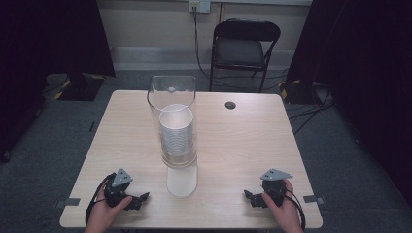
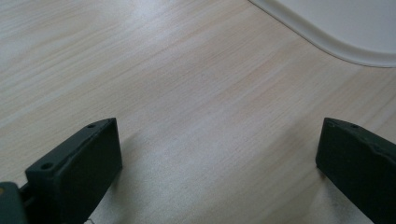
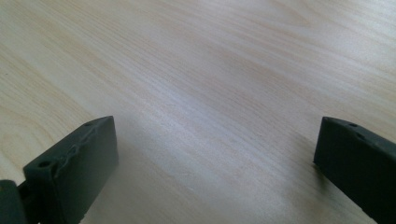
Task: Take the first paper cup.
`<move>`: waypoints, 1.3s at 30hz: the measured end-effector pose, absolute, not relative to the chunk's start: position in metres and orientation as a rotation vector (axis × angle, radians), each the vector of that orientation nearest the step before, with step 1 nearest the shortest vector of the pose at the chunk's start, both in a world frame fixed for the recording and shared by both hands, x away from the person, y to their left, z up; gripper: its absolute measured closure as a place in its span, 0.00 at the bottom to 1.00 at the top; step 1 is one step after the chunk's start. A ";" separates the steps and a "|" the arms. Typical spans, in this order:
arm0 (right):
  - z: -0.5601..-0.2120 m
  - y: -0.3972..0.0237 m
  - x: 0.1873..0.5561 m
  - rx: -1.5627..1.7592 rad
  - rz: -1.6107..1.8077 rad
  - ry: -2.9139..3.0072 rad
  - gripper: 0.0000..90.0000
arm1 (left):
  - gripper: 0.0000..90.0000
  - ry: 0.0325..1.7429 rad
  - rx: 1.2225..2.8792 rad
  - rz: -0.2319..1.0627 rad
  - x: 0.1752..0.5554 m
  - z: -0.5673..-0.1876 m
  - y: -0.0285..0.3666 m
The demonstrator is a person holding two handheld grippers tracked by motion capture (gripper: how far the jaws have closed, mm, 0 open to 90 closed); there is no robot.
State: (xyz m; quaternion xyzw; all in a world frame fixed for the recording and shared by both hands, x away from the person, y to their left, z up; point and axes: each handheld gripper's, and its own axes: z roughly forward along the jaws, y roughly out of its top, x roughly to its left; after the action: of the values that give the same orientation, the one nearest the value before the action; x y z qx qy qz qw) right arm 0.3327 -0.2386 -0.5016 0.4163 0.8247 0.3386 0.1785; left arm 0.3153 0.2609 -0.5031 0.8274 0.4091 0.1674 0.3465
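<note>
Pale wooden table with rounded corners
A clear container of stacked white cups, a white lid, both grippers

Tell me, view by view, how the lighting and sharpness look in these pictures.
High view: dim, dark at the side curtains, soft glare on the clear container. Left gripper view: bright table, the white rim slightly soft, near fingers blurred. Right gripper view: a sheen on the wood, fingers casting faint shadows.
</note>
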 end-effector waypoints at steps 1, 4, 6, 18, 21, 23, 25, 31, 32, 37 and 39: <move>-0.502 -0.239 0.333 1.178 0.957 2.332 0.00 | 0.00 1.061 2.146 0.435 0.315 -0.503 0.261; -0.502 -0.239 0.333 1.177 0.958 2.332 0.00 | 0.00 1.065 2.143 0.439 0.315 -0.503 0.261; -0.502 -0.239 0.333 1.177 0.957 2.333 0.00 | 0.00 1.071 2.138 0.440 0.314 -0.503 0.260; -0.502 -0.239 0.333 1.177 0.957 2.333 0.00 | 0.18 1.039 2.118 0.423 0.307 -0.500 0.256; -0.502 -0.239 0.333 1.177 0.957 2.333 0.00 | 0.18 1.028 2.105 0.383 0.305 -0.497 0.252; -0.502 -0.239 0.333 1.178 0.957 2.333 0.00 | 0.18 1.017 2.079 0.356 0.303 -0.495 0.248; -0.502 -0.239 0.333 1.178 0.957 2.333 0.00 | 0.18 0.993 2.068 0.363 0.302 -0.489 0.244; -0.502 -0.239 0.333 1.178 0.957 2.333 0.00 | 0.18 0.925 2.022 0.334 0.299 -0.471 0.225; -0.502 -0.239 0.333 1.178 0.957 2.333 0.00 | 0.18 0.901 2.026 0.336 0.299 -0.468 0.222; -0.502 -0.239 0.333 1.178 0.957 2.333 0.00 | 0.18 0.858 1.996 0.304 0.299 -0.457 0.206; -0.502 -0.239 0.333 1.178 0.957 2.333 0.00 | 0.18 0.841 1.965 0.293 0.301 -0.452 0.201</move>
State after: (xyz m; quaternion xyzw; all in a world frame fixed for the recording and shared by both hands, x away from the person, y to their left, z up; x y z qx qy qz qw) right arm 0.3327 -0.2386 -0.5015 0.4164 0.8248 0.3385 0.1784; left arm 0.3007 0.2009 -0.4521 0.8028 0.3436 0.1196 0.4724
